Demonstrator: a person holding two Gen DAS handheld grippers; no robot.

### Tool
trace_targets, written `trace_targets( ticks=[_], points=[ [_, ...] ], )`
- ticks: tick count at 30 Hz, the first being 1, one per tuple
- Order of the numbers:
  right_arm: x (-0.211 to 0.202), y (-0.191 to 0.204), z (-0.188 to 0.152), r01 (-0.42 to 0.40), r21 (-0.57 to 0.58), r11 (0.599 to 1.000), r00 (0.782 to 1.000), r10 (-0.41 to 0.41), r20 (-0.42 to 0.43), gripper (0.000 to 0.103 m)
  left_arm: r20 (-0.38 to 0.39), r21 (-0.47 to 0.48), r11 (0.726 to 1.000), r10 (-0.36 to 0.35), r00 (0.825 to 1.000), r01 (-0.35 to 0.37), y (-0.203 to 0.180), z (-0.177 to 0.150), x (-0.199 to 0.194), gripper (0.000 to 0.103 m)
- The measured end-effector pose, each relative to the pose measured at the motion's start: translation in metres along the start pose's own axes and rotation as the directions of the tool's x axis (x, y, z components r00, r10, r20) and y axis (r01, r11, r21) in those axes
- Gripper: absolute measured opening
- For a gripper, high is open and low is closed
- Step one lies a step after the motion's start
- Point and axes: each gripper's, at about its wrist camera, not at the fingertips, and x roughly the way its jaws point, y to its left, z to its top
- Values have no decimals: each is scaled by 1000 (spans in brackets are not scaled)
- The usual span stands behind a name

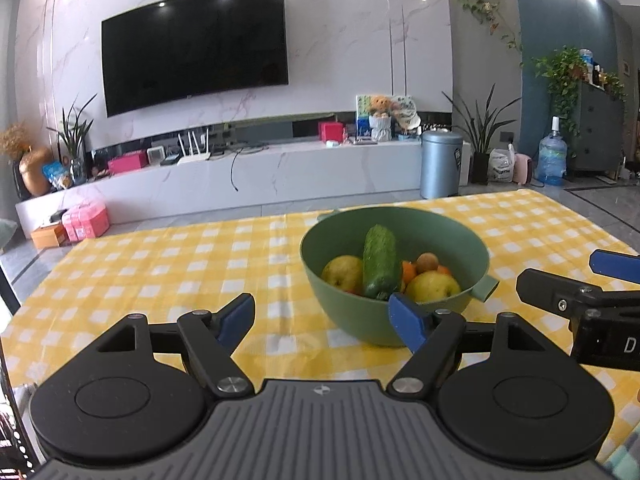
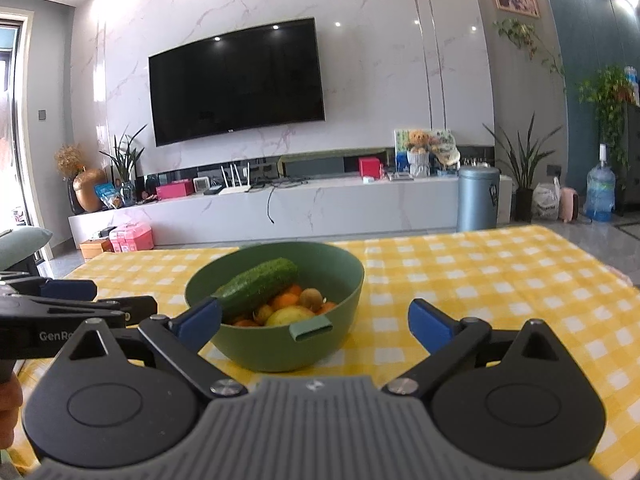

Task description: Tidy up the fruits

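Fruits: the cucumber [image 1: 379,266], yellow apples [image 1: 432,286] and small orange pieces all lie inside the green bowl [image 2: 276,344] on the desk [image 1: 160,272].
Left claw [image 1: 324,322]: spread, holding nothing.
Right claw [image 2: 316,320]: spread, holding nothing.
Progress: no loose fruit shows on the cloth; this fits fruits gathered, or waiting to be sorted out.

Left gripper [image 1: 324,318]: black linkage arms on two round black housings, each with a raised centre disc. Silver pivot screws at the joints. Blue pads [image 1: 406,322] on the fingertips. Grey ribbed body between the housings, small round emblem at its front edge.

Right gripper [image 2: 314,322]: same build, with black arms, silver screws, blue pads [image 2: 430,330] and a grey ribbed body. White lettering "GenRo", cut off, shows on the left gripper's side in the right wrist view.
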Motion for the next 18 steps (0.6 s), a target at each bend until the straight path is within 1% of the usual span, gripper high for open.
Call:
trace_targets(
  ticks=[9, 13, 18],
  points=[
    [14, 2, -5, -19, 1, 1000, 999, 19, -34, 96, -28, -7, 1000, 1, 1000, -1, -1, -6, 5, 89],
    [16, 0, -4, -15, 22, 1000, 999, 16, -41, 96, -32, -3, 1000, 5, 999, -5, -1, -6, 4, 89],
    [16, -2, -4, -10, 40, 999, 999, 12, -43, 96, -48, -22, 1000, 1, 999, -2, 2, -6, 5, 89]
  ],
)
